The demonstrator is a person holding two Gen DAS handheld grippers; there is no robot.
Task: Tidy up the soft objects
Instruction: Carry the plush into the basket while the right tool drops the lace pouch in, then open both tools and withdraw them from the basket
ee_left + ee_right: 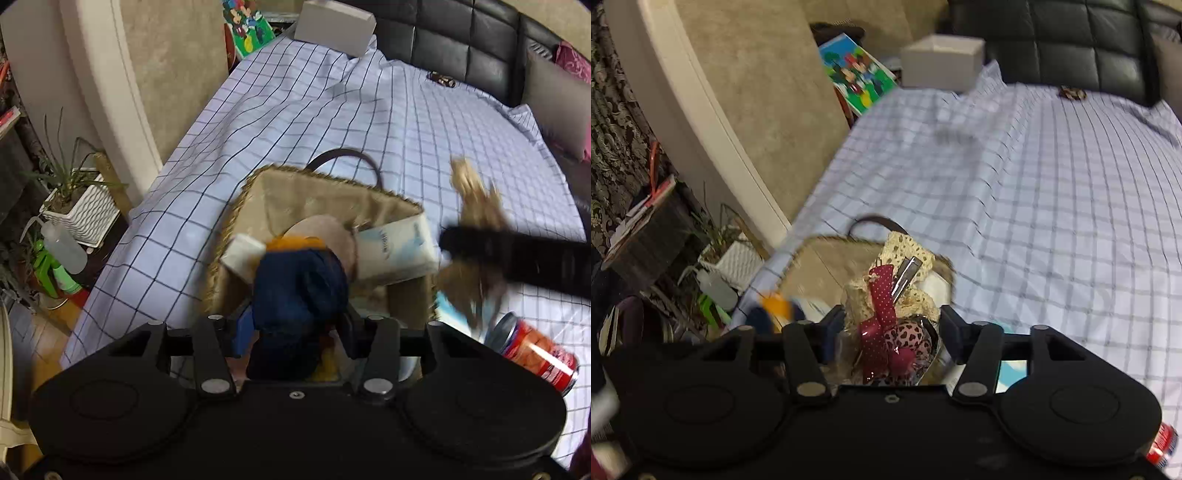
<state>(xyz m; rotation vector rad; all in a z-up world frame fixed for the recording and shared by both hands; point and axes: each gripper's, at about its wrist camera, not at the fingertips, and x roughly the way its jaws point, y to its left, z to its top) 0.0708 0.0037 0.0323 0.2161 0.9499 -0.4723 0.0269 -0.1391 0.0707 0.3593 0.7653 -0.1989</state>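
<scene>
My left gripper [295, 321] is shut on a navy plush toy [299, 288] with an orange top, held over the near edge of a woven basket [332, 177] on the checked bed. The toy stays sharp while the basket blurs. My right gripper [890, 321] is shut on a lace hair bow [886, 314] with a red dotted ribbon and a pink heart-print part, also above the basket [820, 240]. In the left wrist view the bow [476, 206] is a beige blur right of the basket. Inside the basket lie a tissue pack [395, 251] and a pink round piece [332, 229].
A red can [539, 354] lies on the sheet right of the basket. A white box [332, 26] sits at the head of the bed, and a grey pillow [554, 103] leans at the right. Beside the bed on the floor stand a potted plant [85, 206] and a spray bottle [62, 247].
</scene>
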